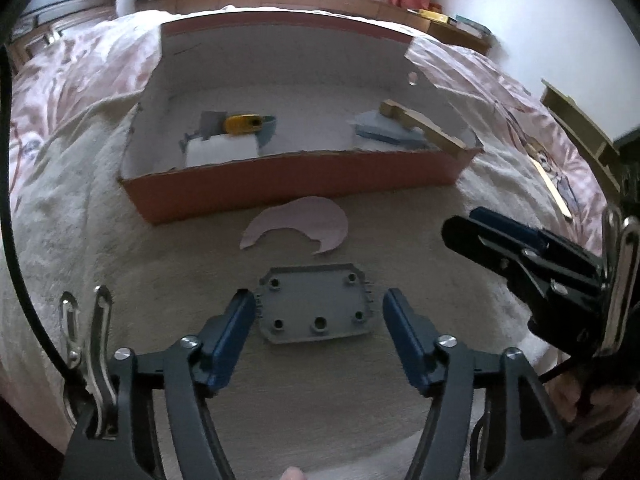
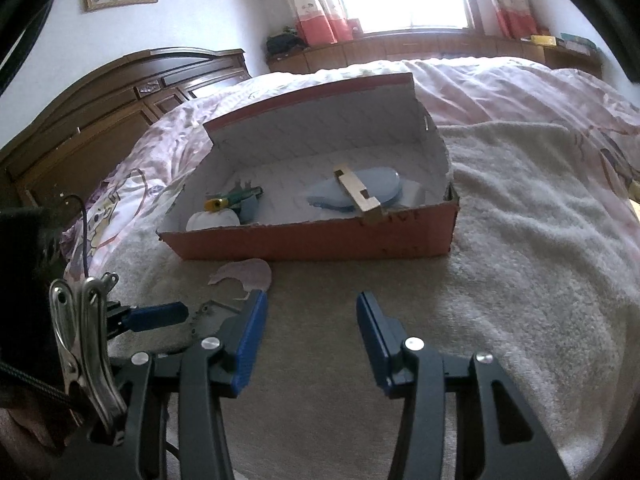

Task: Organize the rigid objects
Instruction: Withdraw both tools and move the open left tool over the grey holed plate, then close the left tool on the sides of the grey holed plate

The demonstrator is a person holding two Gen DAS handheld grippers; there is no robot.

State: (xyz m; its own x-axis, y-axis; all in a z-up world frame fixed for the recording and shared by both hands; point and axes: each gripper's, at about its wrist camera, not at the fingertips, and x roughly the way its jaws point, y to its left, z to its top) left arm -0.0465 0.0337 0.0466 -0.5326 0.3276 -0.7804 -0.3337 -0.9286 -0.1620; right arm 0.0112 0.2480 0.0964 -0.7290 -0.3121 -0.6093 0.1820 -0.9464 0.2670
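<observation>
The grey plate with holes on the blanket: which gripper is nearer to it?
Left. The left gripper has its open jaws on either side of the grey plate. The right gripper hangs off to the plate's right, open and empty.

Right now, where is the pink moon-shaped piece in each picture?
Left wrist view: pink crescent piece lies centre frame on the blanket, between the red cardboard box and the grey plate.
Right wrist view: pink crescent piece sits left of centre, just before the box.
Shared landmark: the red cardboard box.
</observation>
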